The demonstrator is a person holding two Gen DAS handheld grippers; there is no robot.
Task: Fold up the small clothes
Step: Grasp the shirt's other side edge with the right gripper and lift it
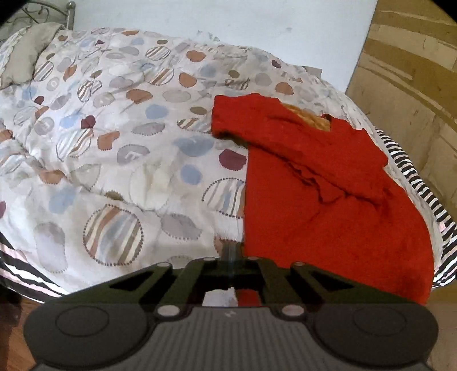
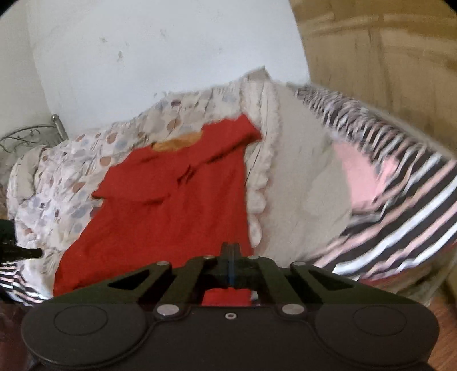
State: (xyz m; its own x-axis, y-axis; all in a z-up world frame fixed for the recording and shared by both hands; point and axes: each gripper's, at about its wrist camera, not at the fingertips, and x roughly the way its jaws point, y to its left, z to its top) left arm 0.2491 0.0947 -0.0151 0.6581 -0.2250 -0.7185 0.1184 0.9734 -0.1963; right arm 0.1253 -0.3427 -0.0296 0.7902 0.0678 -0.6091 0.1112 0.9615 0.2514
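Note:
A small red shirt point(image 1: 328, 222) lies flat on the patterned duvet point(image 1: 114, 142), neck at the far end with an orange lining point(image 1: 310, 117) showing. One sleeve is folded across its chest. My left gripper point(image 1: 232, 249) is shut, its tips pinched on the shirt's near left edge where red cloth meets duvet. In the right wrist view the red shirt point(image 2: 171, 211) fills the middle. My right gripper point(image 2: 232, 251) is shut on its near right edge. Part of the left gripper point(image 2: 20, 251) shows as a dark shape at the far left.
The bed carries a spotted duvet over a black, white and pink striped sheet point(image 2: 400, 211). A pillow point(image 1: 25, 57) and a metal bedstead point(image 2: 31, 134) are at the head end. Behind is a white wall point(image 1: 228, 17), to the right a wooden wardrobe point(image 1: 414, 85).

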